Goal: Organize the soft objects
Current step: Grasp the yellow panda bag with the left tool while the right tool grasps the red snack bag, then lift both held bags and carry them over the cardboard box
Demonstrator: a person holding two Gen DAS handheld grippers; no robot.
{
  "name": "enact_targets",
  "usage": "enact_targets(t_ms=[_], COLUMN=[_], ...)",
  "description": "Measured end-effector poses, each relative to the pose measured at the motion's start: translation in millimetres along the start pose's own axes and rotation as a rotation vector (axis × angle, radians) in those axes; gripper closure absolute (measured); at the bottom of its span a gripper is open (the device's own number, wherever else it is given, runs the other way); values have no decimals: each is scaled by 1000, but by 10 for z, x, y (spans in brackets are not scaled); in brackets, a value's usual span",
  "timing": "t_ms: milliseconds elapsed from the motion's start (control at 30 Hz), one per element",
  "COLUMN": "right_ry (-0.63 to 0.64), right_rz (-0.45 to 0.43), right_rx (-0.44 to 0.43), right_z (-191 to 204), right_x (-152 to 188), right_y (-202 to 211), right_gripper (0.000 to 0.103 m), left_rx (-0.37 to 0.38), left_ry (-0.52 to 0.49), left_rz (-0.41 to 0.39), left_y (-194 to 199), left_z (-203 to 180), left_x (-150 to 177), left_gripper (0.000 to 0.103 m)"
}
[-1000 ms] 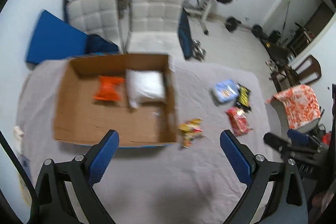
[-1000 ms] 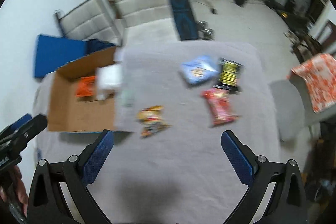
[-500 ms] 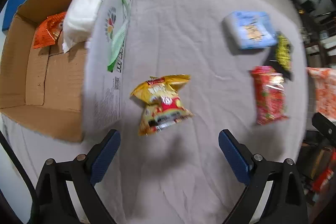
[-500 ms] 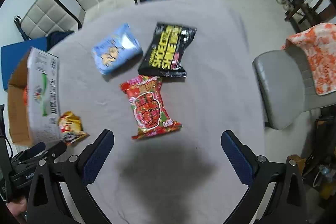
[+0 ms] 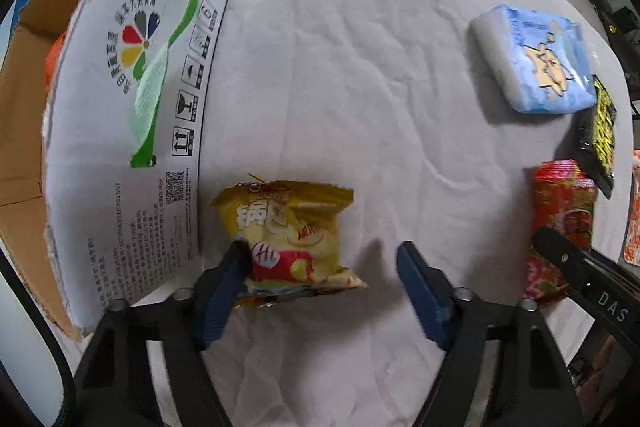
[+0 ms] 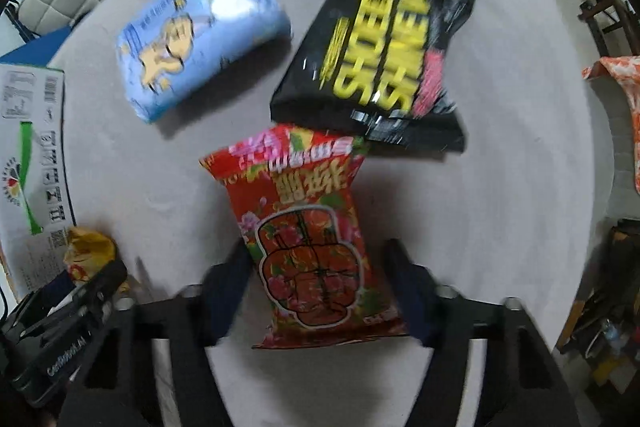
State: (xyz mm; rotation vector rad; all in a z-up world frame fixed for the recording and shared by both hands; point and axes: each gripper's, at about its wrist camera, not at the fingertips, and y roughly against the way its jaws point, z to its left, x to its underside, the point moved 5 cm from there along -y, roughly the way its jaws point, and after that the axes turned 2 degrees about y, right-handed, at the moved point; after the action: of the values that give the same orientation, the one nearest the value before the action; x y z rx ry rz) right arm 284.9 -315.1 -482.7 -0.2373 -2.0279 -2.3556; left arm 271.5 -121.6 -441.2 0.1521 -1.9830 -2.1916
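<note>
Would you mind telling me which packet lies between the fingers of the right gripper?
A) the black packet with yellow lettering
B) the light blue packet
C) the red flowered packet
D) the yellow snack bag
C: in the right wrist view the red flowered packet lies on the cloth between the fingers of the right gripper, while the light blue packet and black packet lie farther off.

Four snack bags on the tabletop, one yellow bag, one red bag, one black bag, one blue pack, one cardboard box
</note>
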Motion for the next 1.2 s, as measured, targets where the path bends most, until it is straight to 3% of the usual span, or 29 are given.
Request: enact_targets(t_ms=[33, 133, 167, 333, 500, 567, 733, 1033, 1200], right_ry=[3, 23, 31, 64, 80, 79, 47, 39, 46], right_rz=[9, 31, 43, 97, 121, 98, 95, 99, 85], right_rx=[6, 20, 22, 8, 3, 19, 43, 54, 80], right_z=[-1, 3, -4, -59, -107, -102, -60, -53, -14], right_x=[27, 136, 206, 670, 1082, 1114, 1017, 779, 656], right_y=[-21, -44, -52, -111, -200, -208, -301, -260, -244], right_gripper=[45, 51, 51, 52, 52, 51, 50, 46, 45], left_rx=[3, 27, 66, 170, 195, 195, 195, 167, 137], left_ry=[4, 3, -29, -71, -99, -92, -55, -42, -56], left_rz=[12, 1, -35, 27, 69, 68, 106, 98, 84], left_y=[-36, -50, -58, -103, -213, -264, -443, -436, -395], left_z=[10, 61, 57, 122, 216, 244, 291, 397, 203], left_x=[22, 118, 158, 671, 1029, 1024, 838, 560, 556], left_gripper=[50, 55, 55, 59, 56, 49, 47, 47, 47])
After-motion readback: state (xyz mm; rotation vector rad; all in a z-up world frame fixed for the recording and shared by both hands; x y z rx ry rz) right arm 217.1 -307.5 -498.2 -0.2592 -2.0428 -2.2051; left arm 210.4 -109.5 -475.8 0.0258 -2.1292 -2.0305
